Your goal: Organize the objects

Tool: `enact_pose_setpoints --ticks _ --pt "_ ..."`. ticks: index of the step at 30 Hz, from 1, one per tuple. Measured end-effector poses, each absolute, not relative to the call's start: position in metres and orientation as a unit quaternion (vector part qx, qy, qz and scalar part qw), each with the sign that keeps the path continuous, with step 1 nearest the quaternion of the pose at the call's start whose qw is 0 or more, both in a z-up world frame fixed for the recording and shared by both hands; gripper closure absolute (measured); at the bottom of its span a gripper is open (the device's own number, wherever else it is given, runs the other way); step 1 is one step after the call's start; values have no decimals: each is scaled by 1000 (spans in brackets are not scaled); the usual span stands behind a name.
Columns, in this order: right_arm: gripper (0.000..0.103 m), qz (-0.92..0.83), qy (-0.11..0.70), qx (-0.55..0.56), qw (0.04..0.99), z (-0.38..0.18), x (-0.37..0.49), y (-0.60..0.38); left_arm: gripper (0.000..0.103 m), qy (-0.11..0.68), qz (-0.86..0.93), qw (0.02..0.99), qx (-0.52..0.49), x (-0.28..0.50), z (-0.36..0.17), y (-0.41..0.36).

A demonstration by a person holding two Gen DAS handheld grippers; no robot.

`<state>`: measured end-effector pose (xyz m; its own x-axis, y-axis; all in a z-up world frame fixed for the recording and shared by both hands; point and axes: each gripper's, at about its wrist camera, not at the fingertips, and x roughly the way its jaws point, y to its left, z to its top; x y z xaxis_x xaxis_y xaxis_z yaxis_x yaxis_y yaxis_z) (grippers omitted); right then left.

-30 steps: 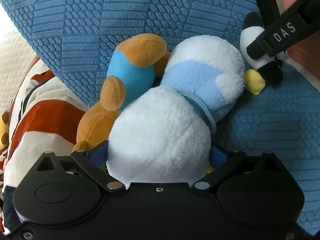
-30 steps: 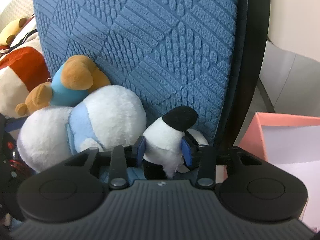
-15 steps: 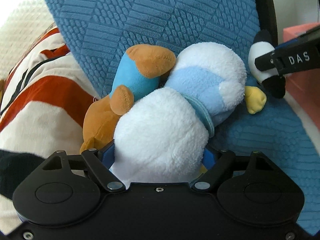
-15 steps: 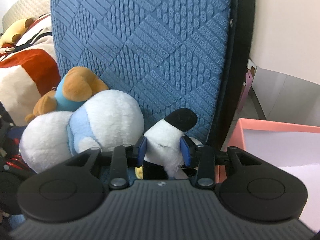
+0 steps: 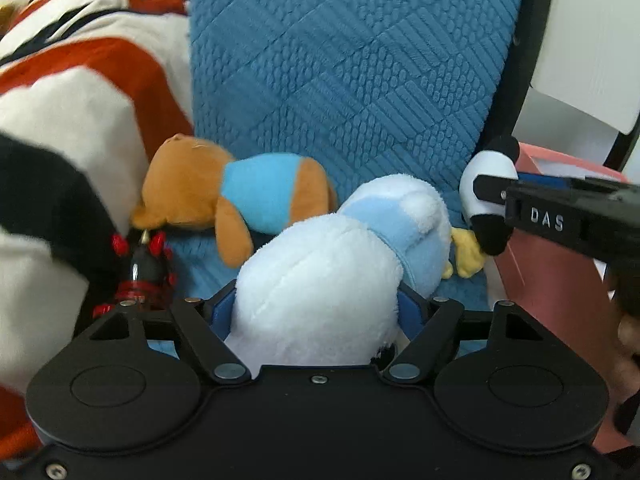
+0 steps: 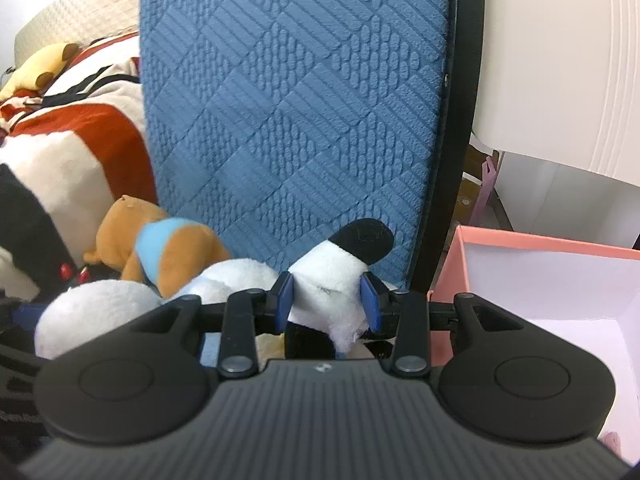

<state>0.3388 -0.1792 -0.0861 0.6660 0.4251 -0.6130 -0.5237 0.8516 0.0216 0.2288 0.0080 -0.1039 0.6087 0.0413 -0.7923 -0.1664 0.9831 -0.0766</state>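
My left gripper (image 5: 316,304) is shut on a large white and light-blue plush (image 5: 340,272) with yellow feet, held over the blue seat. My right gripper (image 6: 326,296) is shut on a small black-and-white penguin plush (image 6: 336,280); it also shows in the left wrist view (image 5: 486,188) at the right, clamped by the right gripper's fingers (image 5: 496,194). A brown bear plush in a blue shirt (image 5: 236,196) lies on the seat against the backrest, also in the right wrist view (image 6: 160,248).
A blue textured chair back (image 6: 300,120) stands behind the toys. A pink open box (image 6: 540,276) sits right of the chair. A red, white and black blanket (image 5: 80,120) lies left, with a small red-black toy (image 5: 146,276) beside it.
Both grippers have lifted and pulled back with their plushes. The brown bear has dropped free of the white plush and lies on its side. The pink box has come more into view.
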Motion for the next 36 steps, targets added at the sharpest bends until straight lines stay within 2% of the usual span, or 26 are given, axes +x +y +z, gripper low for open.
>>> enact_pose_setpoints --ticks 11,22,36 --pt "63 285 321 -108 896 -91 288 -184 25 458 70 874 -148 212 -110 31" --pt "69 264 355 -109 890 -109 253 -191 6 475 46 864 -162 230 -120 38" --pt "69 227 401 -71 884 -120 227 -204 4 499 9 854 -149 257 -131 38"
